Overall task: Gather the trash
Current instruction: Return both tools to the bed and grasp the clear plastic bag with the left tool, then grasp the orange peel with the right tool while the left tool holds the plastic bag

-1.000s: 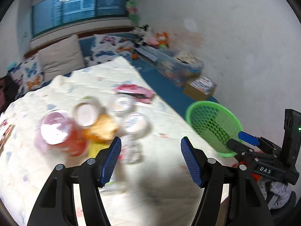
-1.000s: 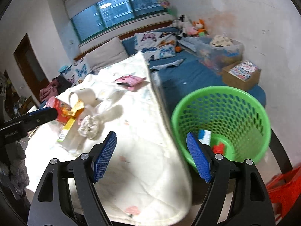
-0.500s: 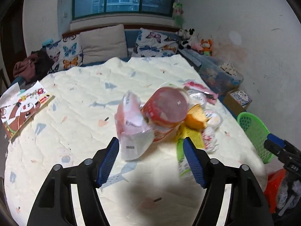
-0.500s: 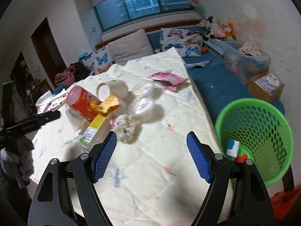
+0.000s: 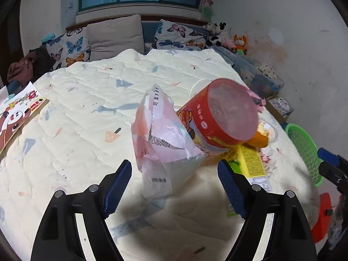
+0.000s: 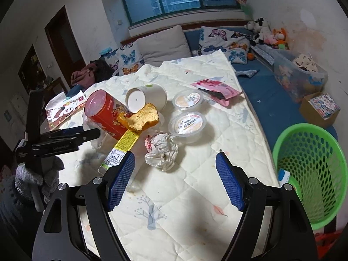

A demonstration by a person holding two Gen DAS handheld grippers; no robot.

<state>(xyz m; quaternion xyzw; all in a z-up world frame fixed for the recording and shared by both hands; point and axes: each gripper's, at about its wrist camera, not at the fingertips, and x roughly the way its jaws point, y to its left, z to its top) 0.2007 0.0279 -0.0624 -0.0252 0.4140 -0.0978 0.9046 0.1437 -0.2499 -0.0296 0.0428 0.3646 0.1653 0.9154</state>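
On the bed [image 6: 195, 195], the crumpled wrapper [image 6: 162, 152] lies centre; canister [image 6: 104, 114] at ten o'clock, basket [image 6: 313, 174] at three, beside the bed.

pink bag [image 5: 161, 139] printed Chinese characters, otherwise illegible

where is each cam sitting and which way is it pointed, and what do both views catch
Left wrist: sits behind the left tongs, angled down at the quilt; torn pink bag and red canister lie just ahead. Its own jaws are opening, nothing between them; the right tongs' tip shows at the right edge.
Right wrist: sits behind the right tongs, angled down over the crumpled wrapper; jaws open and empty. The left tongs and a gloved hand show at left.
Shared: the canister, the yellow packet, the green basket.
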